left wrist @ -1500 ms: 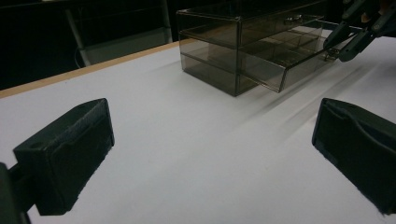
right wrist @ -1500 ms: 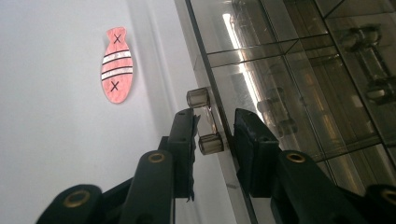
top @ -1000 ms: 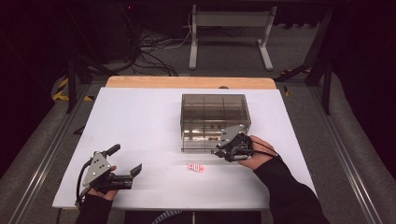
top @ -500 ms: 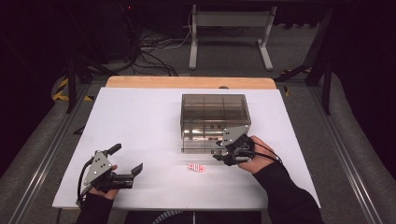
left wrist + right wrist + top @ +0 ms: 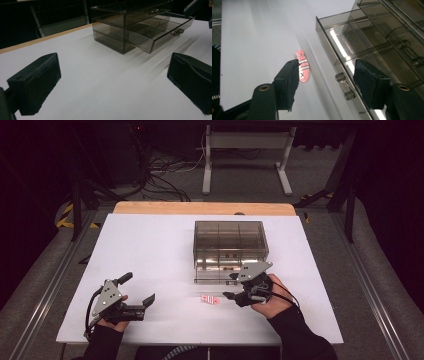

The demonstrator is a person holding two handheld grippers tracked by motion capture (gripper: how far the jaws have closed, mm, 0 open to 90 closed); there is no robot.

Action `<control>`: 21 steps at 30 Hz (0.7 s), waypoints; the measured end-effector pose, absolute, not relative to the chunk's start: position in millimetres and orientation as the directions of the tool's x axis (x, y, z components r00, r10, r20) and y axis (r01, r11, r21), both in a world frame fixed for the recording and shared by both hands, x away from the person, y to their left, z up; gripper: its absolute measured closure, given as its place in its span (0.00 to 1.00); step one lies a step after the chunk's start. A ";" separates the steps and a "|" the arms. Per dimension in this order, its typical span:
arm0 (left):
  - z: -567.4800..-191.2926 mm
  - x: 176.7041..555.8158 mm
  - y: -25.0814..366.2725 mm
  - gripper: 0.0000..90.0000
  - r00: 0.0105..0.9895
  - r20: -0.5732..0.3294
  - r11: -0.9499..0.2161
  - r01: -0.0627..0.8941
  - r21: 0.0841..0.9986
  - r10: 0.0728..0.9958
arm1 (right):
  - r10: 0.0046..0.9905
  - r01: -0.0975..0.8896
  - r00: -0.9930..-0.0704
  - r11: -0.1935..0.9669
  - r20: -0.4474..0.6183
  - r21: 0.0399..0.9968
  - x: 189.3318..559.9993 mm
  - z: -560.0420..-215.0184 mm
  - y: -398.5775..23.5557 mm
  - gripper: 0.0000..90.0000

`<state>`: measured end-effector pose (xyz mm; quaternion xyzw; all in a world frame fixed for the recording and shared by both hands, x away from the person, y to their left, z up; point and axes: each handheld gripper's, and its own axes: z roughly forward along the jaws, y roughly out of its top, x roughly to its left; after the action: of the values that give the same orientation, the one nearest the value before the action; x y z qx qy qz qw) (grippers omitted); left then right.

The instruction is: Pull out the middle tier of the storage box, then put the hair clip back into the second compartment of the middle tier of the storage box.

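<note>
A smoky clear drawer box (image 5: 229,239) stands mid-table, its lower drawer (image 5: 160,28) pulled partly out. My right gripper (image 5: 230,286) sits just in front of that drawer. In the right gripper view its jaws (image 5: 327,77) have just been opening. The drawer's small clear handle (image 5: 344,86) lies between them, and the pads do not touch it. A pink fish-shaped piece (image 5: 302,66) with white stripes lies flat on the white table (image 5: 150,250), left of the right gripper (image 5: 210,299). My left gripper (image 5: 137,288) rests near the front left, open and empty (image 5: 113,82).
The white board lies on a wooden table whose far edge (image 5: 200,208) shows behind the box. Metal rails run along both sides, and cables and a stand's legs (image 5: 245,165) lie on the floor beyond.
The right gripper has drawn back a little from the box toward the near edge, and its jaws have spread apart. The left gripper has stayed put.
</note>
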<state>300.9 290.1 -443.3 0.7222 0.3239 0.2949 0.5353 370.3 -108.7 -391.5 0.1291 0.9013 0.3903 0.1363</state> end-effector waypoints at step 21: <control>-443.1 299.9 290.0 0.00 0.617 0.080 -0.214 0.146 0.966 0.783 | 0.329 0.137 -0.935 0.678 -0.132 0.722 350.7 -415.3 -76.3 0.44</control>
<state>299.9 290.0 -443.1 0.7206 0.3223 0.2962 0.5377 350.7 -76.3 -415.3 0.1285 0.9073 0.3799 0.1266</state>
